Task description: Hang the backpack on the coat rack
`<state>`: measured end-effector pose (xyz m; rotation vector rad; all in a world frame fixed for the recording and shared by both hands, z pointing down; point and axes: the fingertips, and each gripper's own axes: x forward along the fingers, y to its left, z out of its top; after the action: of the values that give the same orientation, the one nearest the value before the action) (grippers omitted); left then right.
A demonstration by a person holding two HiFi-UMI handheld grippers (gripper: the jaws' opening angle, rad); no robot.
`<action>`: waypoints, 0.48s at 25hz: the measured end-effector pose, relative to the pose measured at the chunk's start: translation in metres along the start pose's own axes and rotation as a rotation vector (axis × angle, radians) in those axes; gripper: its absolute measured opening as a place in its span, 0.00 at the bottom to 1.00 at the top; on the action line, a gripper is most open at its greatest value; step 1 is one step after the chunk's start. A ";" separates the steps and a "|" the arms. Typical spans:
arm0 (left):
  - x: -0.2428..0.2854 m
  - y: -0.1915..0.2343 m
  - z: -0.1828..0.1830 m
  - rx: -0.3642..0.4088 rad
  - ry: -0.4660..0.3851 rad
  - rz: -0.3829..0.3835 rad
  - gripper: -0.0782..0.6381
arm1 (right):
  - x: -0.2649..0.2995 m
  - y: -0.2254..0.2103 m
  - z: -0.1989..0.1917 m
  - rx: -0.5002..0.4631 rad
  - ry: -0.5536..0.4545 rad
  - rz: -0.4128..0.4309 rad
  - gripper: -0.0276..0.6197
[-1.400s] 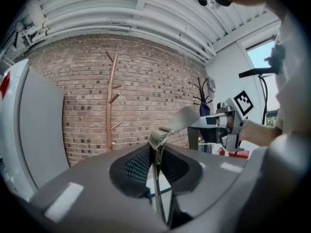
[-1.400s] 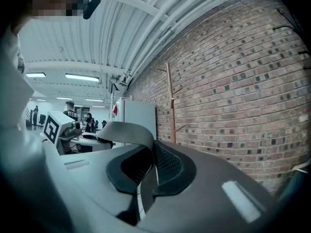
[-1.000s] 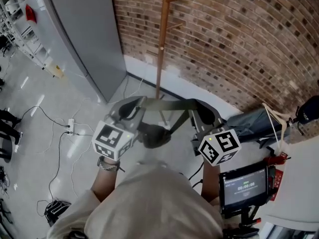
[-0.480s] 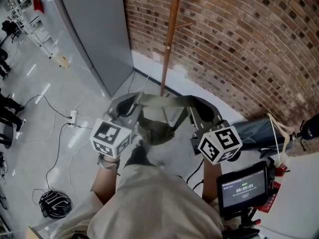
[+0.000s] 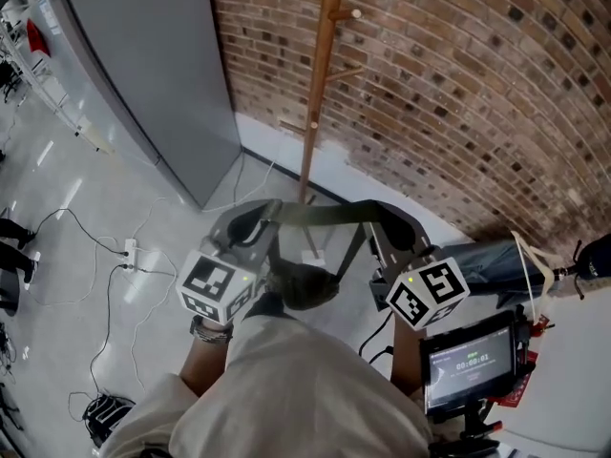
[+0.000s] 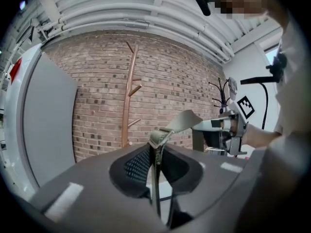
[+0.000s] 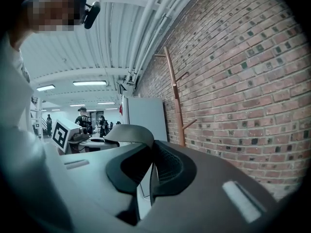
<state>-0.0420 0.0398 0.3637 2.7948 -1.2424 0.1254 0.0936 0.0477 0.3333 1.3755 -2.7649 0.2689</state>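
Observation:
A dark olive backpack (image 5: 305, 284) hangs by its flat top strap (image 5: 325, 215), which is stretched between my two grippers. My left gripper (image 5: 270, 210) is shut on the strap's left end, and the webbing (image 6: 181, 123) runs on from the left gripper's jaws (image 6: 156, 147) toward the other gripper (image 6: 228, 125). My right gripper (image 5: 379, 215) is shut on the right end; the strap (image 7: 127, 132) curls out of the right gripper's jaws (image 7: 151, 152). The wooden coat rack (image 5: 320, 74) stands straight ahead against the brick wall, its pegs above and beyond the strap.
A tall grey cabinet (image 5: 143, 65) stands left of the rack. Cables and a power strip (image 5: 129, 251) lie on the floor at left. At right are a dark bag (image 5: 487, 241) and a small screen (image 5: 468, 363). People stand far off in the right gripper view.
Both grippers have carried the backpack a little closer to the coat rack. The strap stays stretched between them and neither grip has changed.

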 end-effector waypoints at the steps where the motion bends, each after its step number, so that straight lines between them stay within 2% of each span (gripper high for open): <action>1: 0.006 0.005 0.001 0.000 -0.002 -0.008 0.16 | 0.005 -0.004 0.001 0.009 -0.003 -0.004 0.05; 12: 0.065 0.070 0.017 0.023 0.010 -0.091 0.16 | 0.072 -0.040 0.017 0.079 -0.023 -0.074 0.05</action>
<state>-0.0500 -0.0569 0.3566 2.8604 -1.1156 0.1487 0.0825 -0.0356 0.3304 1.5044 -2.7426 0.3645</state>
